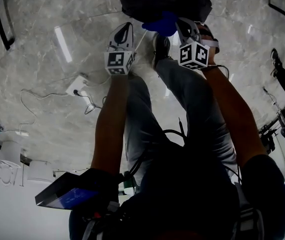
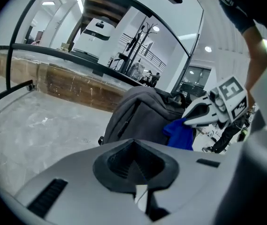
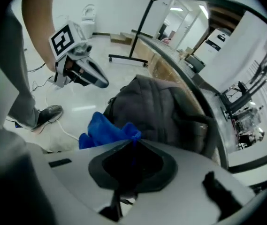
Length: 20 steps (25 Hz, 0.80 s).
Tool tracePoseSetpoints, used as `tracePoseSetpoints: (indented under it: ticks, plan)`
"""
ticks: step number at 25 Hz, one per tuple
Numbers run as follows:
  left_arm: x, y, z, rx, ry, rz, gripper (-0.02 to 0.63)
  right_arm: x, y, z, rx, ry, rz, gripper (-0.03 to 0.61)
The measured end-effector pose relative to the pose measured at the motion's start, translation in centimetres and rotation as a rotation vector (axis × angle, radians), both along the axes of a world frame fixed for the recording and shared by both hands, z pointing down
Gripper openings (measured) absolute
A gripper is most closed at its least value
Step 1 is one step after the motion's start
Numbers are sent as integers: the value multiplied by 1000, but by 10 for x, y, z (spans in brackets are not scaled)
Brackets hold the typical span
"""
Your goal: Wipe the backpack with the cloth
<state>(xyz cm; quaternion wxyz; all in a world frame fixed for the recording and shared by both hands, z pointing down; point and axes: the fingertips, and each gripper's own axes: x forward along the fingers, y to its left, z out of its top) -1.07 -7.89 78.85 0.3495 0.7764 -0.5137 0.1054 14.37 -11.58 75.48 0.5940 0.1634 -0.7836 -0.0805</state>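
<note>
Pinching the blue cloth (image 3: 106, 129) in the right gripper (image 3: 132, 159), we are holding it just in front of the dark grey backpack (image 3: 164, 108), jaws closed on a fold of it and the rest bunching out ahead. The backpack is sitting on the marble floor (image 1: 42, 69), straight ahead of both grippers and slightly right of the left gripper (image 2: 135, 159). The left gripper's jaws are pressed together with nothing between them.

The relation we are judging the wipe on: cloth is lying between the right jaws and the pack's near face, so the right hand is the nearer one and likely only needs to push forward. We cannot tell whether cloth and fabric are touching yet.

In the head view, the backpack (image 1: 165, 1) is cut by the top edge, its long axis running across the frame, with the cloth (image 1: 161, 23) at its lower edge, between the left gripper (image 1: 126, 29) and the right gripper (image 1: 182, 26). That view is hiding the pack's height. The left gripper view is showing the backpack (image 2: 138, 112) slumping upright, with the cloth (image 2: 179, 134) low on its right side under the right gripper (image 2: 192, 117). The right gripper view is adding the left gripper (image 3: 99, 82) hovering apart from the pack.
</note>
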Motion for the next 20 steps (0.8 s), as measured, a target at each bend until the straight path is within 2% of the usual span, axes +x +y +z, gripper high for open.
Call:
tracePoseSetpoints:
  ticks: [3, 5, 8, 11, 14, 17, 20]
  plan:
    - [3, -4, -7, 9, 10, 2, 0, -13, -26, -43, 90, -94, 49, 23]
    - [6, -6, -11, 17, 16, 6, 0, -50, -36, -55, 120, -168, 7, 23]
    - [10, -7, -12, 19, 21, 11, 0, -114, -40, -41, 121, -241, -92, 23]
    - [10, -8, -12, 20, 19, 12, 0, -138, -50, -24, 127, -280, -81, 21]
    - [8, -5, -9, 12, 15, 14, 0, -119, -43, -15, 100, -251, -71, 20]
    - [5, -1, -7, 3, 13, 9, 0, -63, -18, 11, 19, -142, -52, 20]
    - [5, -3, -10, 12, 15, 7, 0, -20, -7, 6, 15, -92, -41, 20]
